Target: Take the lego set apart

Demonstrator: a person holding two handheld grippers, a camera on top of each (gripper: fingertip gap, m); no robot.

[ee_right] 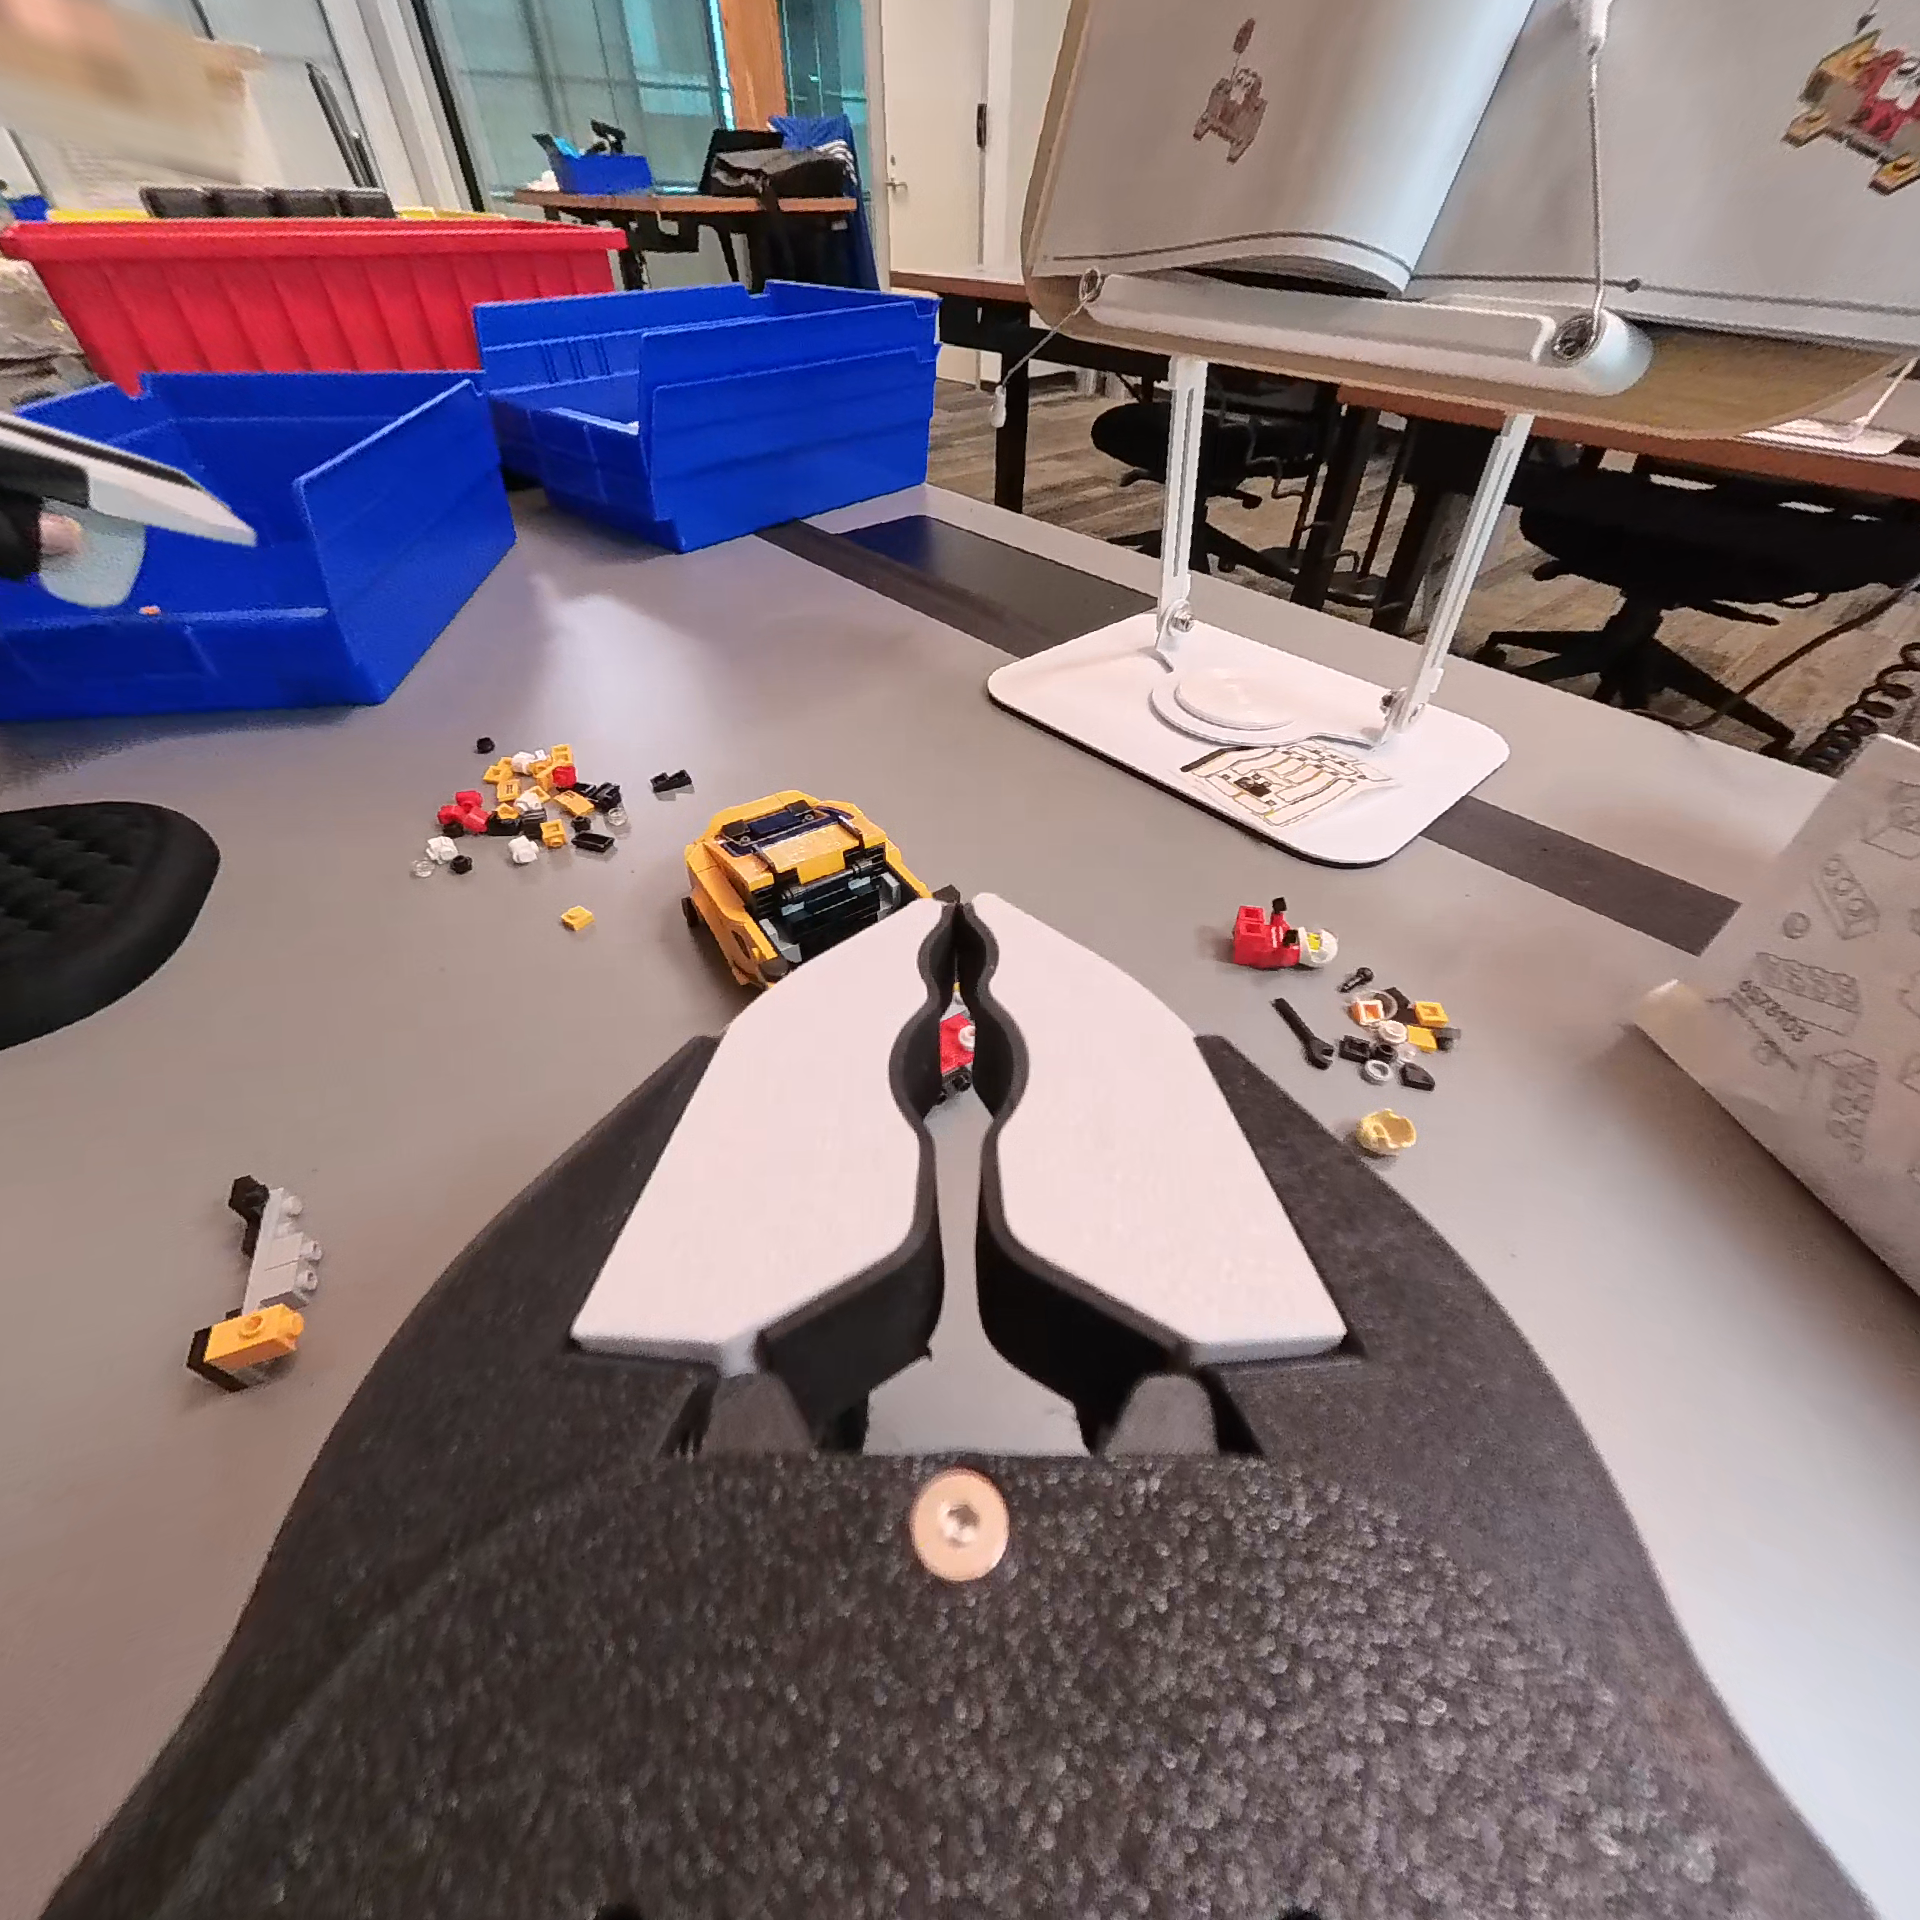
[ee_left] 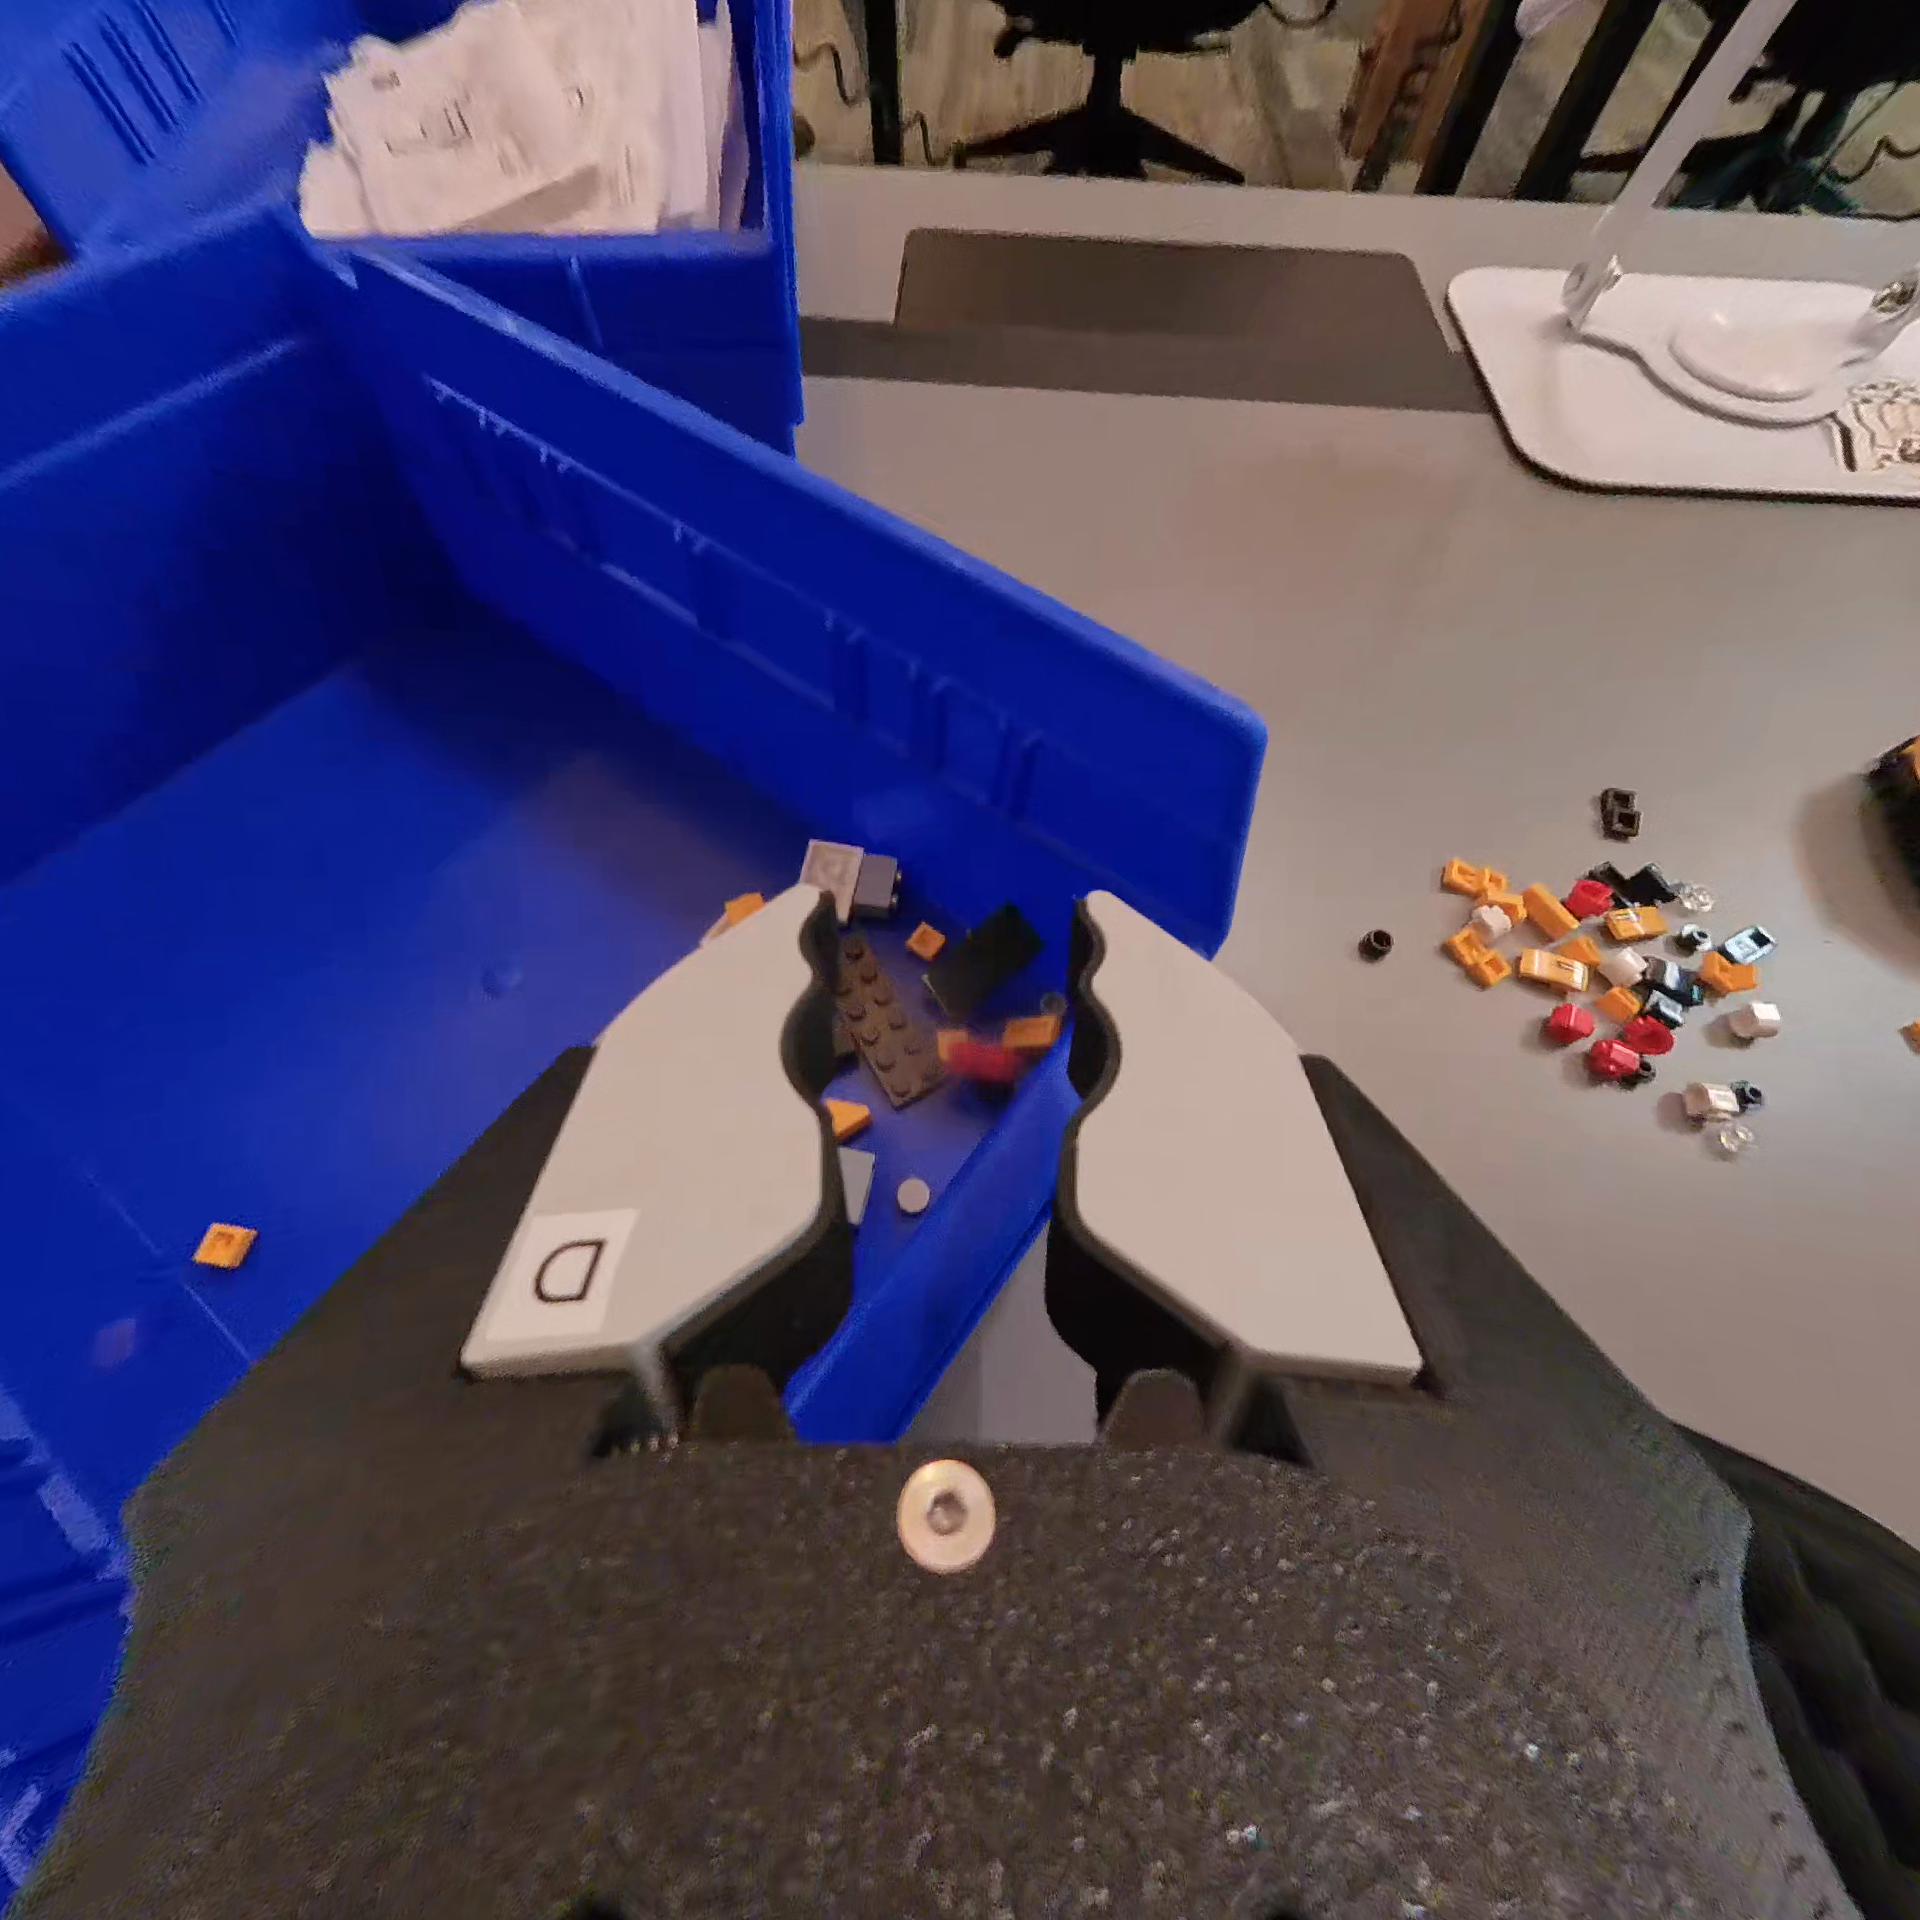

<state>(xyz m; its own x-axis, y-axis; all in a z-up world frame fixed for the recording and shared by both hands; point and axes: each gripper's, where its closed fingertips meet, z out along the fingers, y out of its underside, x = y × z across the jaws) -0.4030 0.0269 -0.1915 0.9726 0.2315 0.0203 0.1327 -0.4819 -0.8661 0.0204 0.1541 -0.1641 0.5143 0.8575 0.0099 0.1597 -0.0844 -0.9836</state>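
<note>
My left gripper [ee_left: 945,914] is open and empty above the near blue bin [ee_left: 831,644]. In the bin below it lie a dark studded plate [ee_left: 883,1023], a black tile [ee_left: 982,961], small orange pieces and a blurred red piece [ee_left: 977,1055]. It also shows in the right wrist view [ee_right: 135,520] over that bin [ee_right: 405,540]. My right gripper [ee_right: 961,912] is shut, its tips meeting beside the yellow lego car [ee_right: 800,883] on the table. A red piece [ee_right: 956,1039] shows through the gap between its fingers; I cannot tell whether it is held.
A pile of loose pieces [ee_right: 530,805] lies left of the car and shows in the left wrist view [ee_left: 1610,977]. A grey and orange sub-assembly [ee_right: 260,1288], red figure parts [ee_right: 1278,935], small pieces [ee_right: 1392,1029], a booklet stand [ee_right: 1247,707], a paper bag [ee_right: 1818,1039], a second blue bin [ee_right: 717,405] and a red bin [ee_right: 312,301] surround it. There is about 45 centimetres between the tips of the two grippers.
</note>
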